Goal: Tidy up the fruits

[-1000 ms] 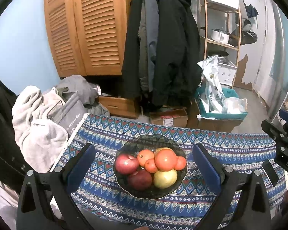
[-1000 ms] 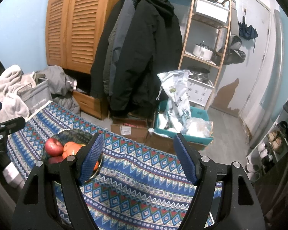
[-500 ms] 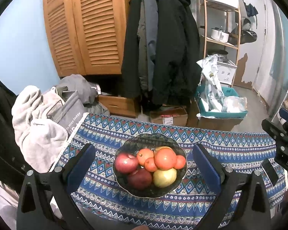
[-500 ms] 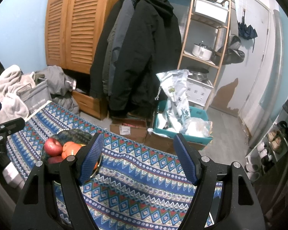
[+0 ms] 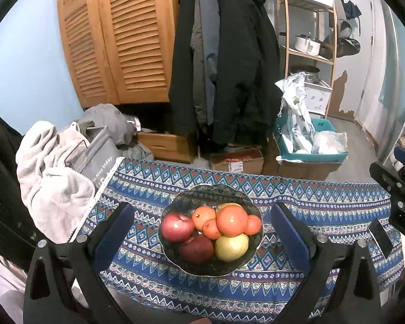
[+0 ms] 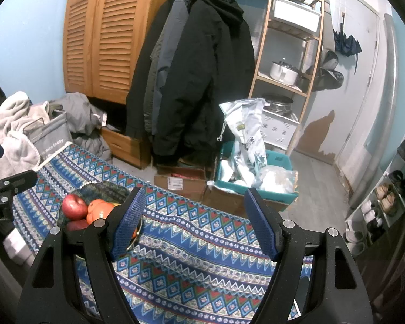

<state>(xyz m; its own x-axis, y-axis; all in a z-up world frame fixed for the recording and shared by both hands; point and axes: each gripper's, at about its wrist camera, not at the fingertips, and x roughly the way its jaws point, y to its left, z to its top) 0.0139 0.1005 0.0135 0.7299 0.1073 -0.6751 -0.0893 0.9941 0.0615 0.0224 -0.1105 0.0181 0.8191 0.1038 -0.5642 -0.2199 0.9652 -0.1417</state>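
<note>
A dark glass bowl (image 5: 186, 198) sits on the blue patterned tablecloth (image 5: 324, 197), piled with fruit: two red apples (image 5: 175, 226), a big orange (image 5: 231, 220), smaller oranges (image 5: 202, 214) and a yellow apple (image 5: 230, 247). My left gripper (image 5: 202, 229) hovers above it, open, its blue pads on either side of the bowl and not touching it. In the right wrist view the bowl (image 6: 105, 189) lies to the left, partly behind the left finger. My right gripper (image 6: 193, 221) is open over bare cloth (image 6: 202, 243), holding nothing.
A black phone (image 5: 380, 235) lies on the cloth at the right. Past the table's far edge stand a cardboard box (image 5: 236, 160), a teal bin with bags (image 5: 310, 145), hanging coats (image 5: 224, 62) and a wooden cabinet (image 5: 116, 37). Towels and a grey bag (image 5: 56, 167) crowd the left edge.
</note>
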